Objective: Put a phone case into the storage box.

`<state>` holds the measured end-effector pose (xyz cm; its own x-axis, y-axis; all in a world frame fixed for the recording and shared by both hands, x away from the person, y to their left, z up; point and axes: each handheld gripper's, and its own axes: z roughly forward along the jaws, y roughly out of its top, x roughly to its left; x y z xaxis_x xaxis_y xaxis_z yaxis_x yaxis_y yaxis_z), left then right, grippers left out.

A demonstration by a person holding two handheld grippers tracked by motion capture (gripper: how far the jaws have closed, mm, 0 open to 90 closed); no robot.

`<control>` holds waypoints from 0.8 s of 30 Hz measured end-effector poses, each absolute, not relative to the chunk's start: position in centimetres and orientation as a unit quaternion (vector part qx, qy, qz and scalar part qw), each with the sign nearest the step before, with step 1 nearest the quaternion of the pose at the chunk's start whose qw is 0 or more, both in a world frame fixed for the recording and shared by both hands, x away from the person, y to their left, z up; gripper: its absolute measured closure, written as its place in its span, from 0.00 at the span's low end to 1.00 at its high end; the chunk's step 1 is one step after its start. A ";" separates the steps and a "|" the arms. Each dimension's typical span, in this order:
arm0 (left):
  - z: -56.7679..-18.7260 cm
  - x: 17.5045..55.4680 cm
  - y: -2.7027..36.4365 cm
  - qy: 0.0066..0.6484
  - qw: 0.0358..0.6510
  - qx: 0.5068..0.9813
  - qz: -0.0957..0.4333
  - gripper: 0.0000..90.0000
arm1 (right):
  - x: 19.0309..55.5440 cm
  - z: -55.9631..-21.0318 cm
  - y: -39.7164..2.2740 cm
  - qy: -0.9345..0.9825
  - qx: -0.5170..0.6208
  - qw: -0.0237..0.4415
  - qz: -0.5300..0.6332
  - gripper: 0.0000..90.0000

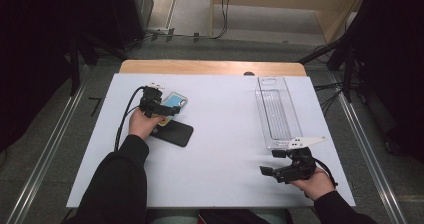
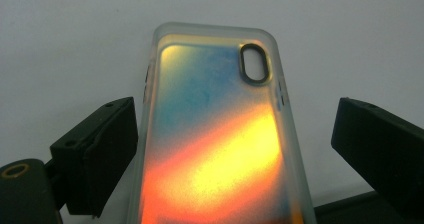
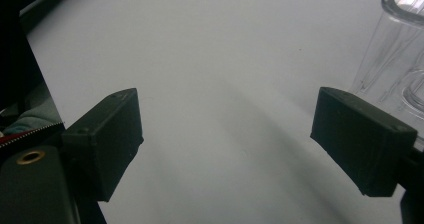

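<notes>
An iridescent phone case (image 1: 174,102) (image 2: 220,134), blue to orange and yellow with a frosted rim, lies on the white table top (image 1: 220,134). Its near end rests partly on a black phone (image 1: 173,133). My left gripper (image 1: 159,110) (image 2: 235,149) hangs low over the case with its jaws wide, one on each side of it and clear of its edges. My right gripper (image 1: 272,163) (image 3: 227,134) stands open near the front right of the table, with nothing between its black jaws.
A long clear plastic tray (image 1: 276,111) (image 3: 400,44) lies lengthwise on the right side of the table, just beyond the right gripper. Bare wood (image 1: 210,67) shows at the table's far edge. Metal rails (image 1: 367,149) run along both sides.
</notes>
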<state>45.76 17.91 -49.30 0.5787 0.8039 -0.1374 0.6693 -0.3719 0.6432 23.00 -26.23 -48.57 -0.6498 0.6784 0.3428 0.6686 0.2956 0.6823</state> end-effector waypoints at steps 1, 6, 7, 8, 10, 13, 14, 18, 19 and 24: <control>-49.3 45.8 17.9 0.448 0.337 0.822 0.100 0.05 | 23.0 -48.6 -26.2 0.805 0.418 0.006 0.421 0.13; -49.8 45.6 17.5 0.440 0.317 0.832 0.118 0.05 | 23.0 -48.7 -26.2 0.806 0.418 0.004 0.419 0.13; -49.8 45.6 17.5 0.440 0.317 0.832 0.118 0.05 | 23.0 -48.7 -26.2 0.806 0.418 0.004 0.419 0.13; -49.9 45.4 17.3 0.435 0.312 0.835 0.128 0.05 | 23.0 -48.7 -26.2 0.805 0.420 0.005 0.419 0.13; -50.0 45.3 17.0 0.430 0.300 0.840 0.141 0.06 | 23.0 -48.7 -26.3 0.804 0.422 0.004 0.419 0.13; -50.0 45.1 16.9 0.427 0.291 0.842 0.156 0.15 | 23.0 -48.8 -26.4 0.803 0.423 0.005 0.420 0.13; -49.9 45.0 17.1 0.425 0.290 0.842 0.162 0.17 | 23.0 -48.7 -26.4 0.803 0.423 0.006 0.420 0.13; -49.9 45.0 17.1 0.424 0.290 0.842 0.165 0.18 | 23.0 -48.7 -26.4 0.803 0.424 0.006 0.419 0.13; -49.9 45.0 17.1 0.424 0.290 0.842 0.165 0.18 | 23.0 -48.7 -26.4 0.803 0.424 0.006 0.419 0.13; -49.7 45.0 17.1 0.425 0.282 0.843 0.172 0.19 | 22.9 -48.7 -26.4 0.803 0.423 0.009 0.420 0.13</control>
<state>44.97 17.05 -49.71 0.5794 0.8135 0.0499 0.6199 -0.4795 0.6211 22.91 -26.36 -48.66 -0.6427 0.6861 0.3408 0.6717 0.2908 0.6814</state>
